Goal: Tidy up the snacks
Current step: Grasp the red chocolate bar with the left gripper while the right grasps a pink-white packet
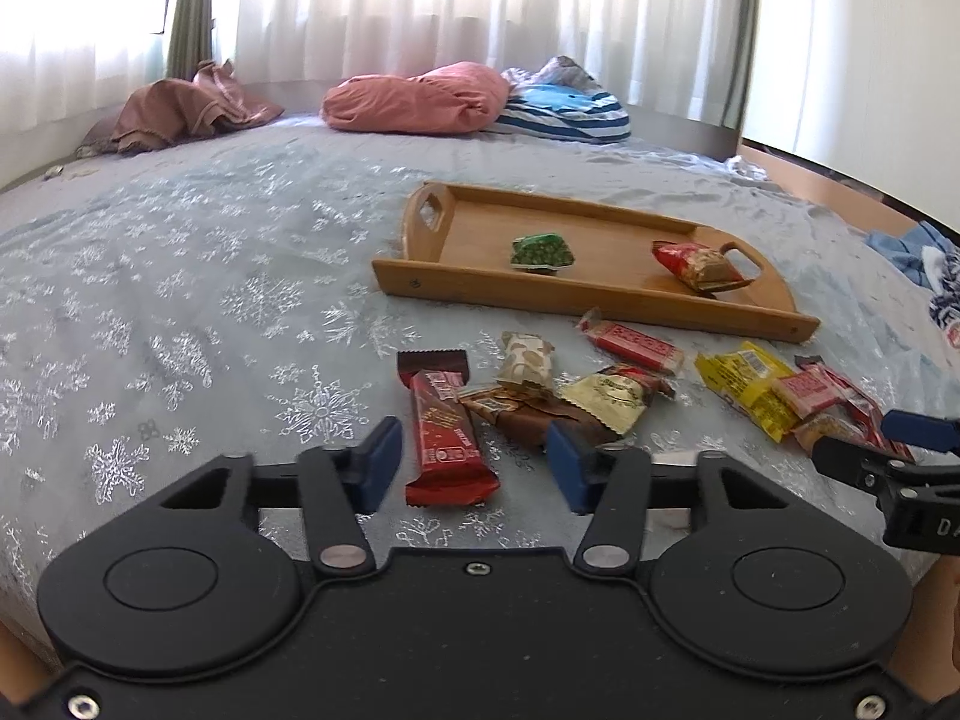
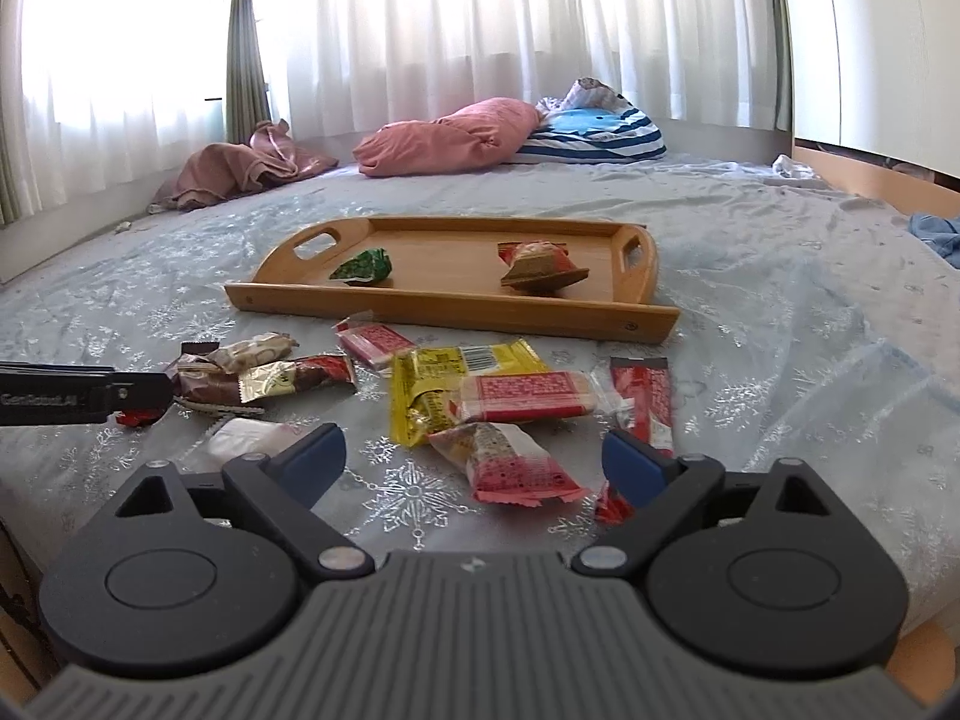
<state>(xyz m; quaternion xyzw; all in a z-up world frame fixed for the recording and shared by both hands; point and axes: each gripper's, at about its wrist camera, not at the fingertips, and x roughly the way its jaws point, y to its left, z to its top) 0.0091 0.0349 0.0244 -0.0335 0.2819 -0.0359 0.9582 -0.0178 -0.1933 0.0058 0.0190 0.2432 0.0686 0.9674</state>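
Both tools open over the snack pile, tray waiting beyond

The left tool (image 1: 474, 462) gapes around the near end of a red chocolate bar (image 1: 447, 432), whose long axis runs toward the bed's far edge; pinch it across the narrow width, clear of the brown wrapper (image 1: 528, 414) touching its side. The right tool (image 2: 474, 462) hangs spread before a pink-and-clear packet (image 2: 510, 462) lying slantwise. Farther up the bed (image 1: 210, 276), the wooden tray (image 1: 576, 294) holds 2 snacks.
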